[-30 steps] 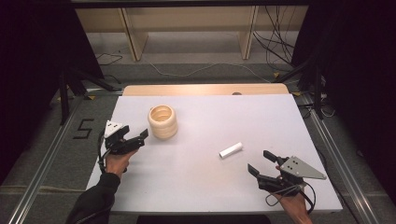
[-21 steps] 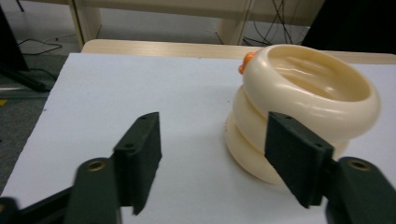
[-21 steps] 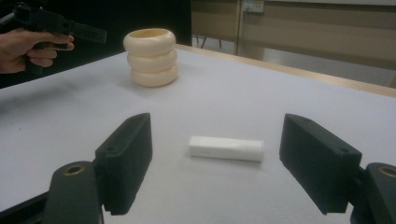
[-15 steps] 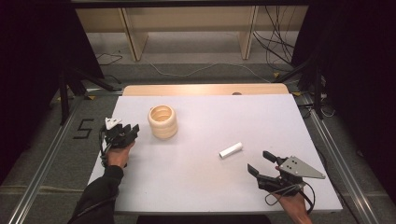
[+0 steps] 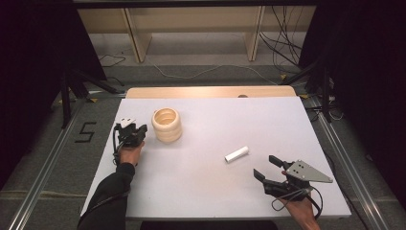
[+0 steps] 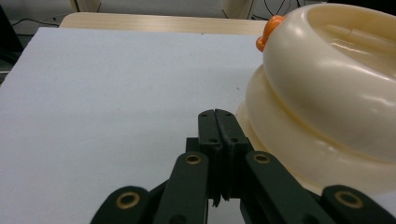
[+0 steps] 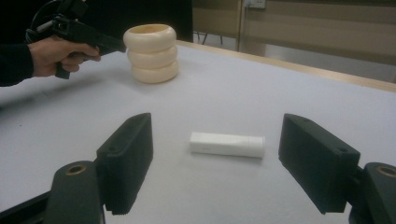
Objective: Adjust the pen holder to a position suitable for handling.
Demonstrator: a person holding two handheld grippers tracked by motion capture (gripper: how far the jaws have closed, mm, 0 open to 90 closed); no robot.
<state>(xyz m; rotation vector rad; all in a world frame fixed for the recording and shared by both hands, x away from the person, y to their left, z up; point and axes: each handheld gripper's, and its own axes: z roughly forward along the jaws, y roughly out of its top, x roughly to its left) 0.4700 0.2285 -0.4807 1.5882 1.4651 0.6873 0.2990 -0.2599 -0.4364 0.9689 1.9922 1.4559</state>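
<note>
Cream ribbed pot [image 5: 167, 125] sits upright near the surface's [image 5: 206, 167] left edge, toward the far side — left gripper [image 5: 134, 134] just beside it on its left, jaws just closed together with nothing between them. White cylinder [image 5: 237, 154] lies flat right of centre, nearer the front edge. Right gripper [image 5: 269, 168] hangs over the front-right corner, jaws wide apart — aimed at the cylinder, clear of it.

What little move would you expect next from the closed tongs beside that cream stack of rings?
Probably a gentle nudge of the cream ringed plastic stack. The left tongs have just closed with nothing between them, and their tip sits close beside the stack's lower ring, so a push looks likelier than a grasp. The right tongs stand open, facing the small white plastic bar, not touching it.
</note>
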